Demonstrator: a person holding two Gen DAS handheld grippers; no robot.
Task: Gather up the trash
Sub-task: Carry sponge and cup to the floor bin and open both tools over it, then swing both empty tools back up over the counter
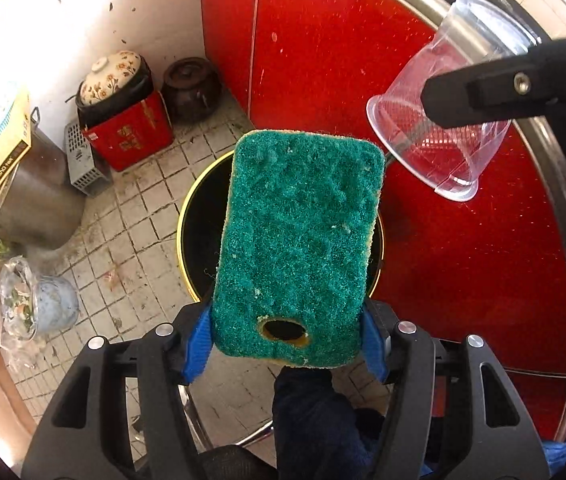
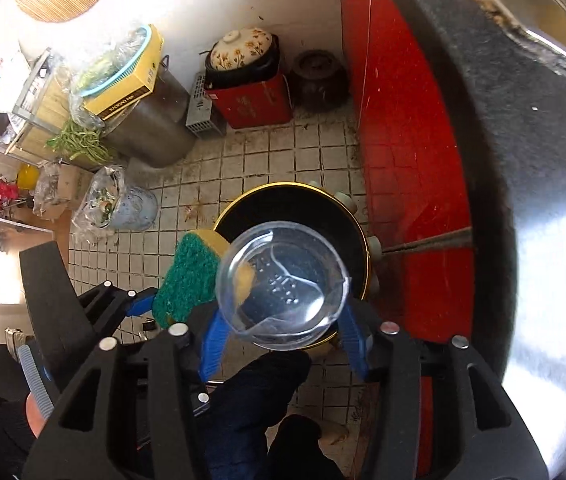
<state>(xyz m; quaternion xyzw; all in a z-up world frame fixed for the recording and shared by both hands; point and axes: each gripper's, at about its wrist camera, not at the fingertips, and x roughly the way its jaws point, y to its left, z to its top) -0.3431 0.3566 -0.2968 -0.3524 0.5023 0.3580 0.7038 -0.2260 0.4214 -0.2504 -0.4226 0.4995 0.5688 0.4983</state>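
Tiled floor (image 1: 131,216), black bin (image 2: 295,216) below; left hand-held gripper (image 1: 287,332) clamps sponge (image 1: 295,240), right hand-held gripper (image 2: 283,332) clamps cup (image 2: 283,288).

left tongs (image 1: 287,336), right tongs (image 2: 283,332), both pointing down

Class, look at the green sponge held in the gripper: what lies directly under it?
Under the green sponge sits a black bin with a gold rim, on tiled floor. The sponge covers most of its opening; its contents cannot be seen.
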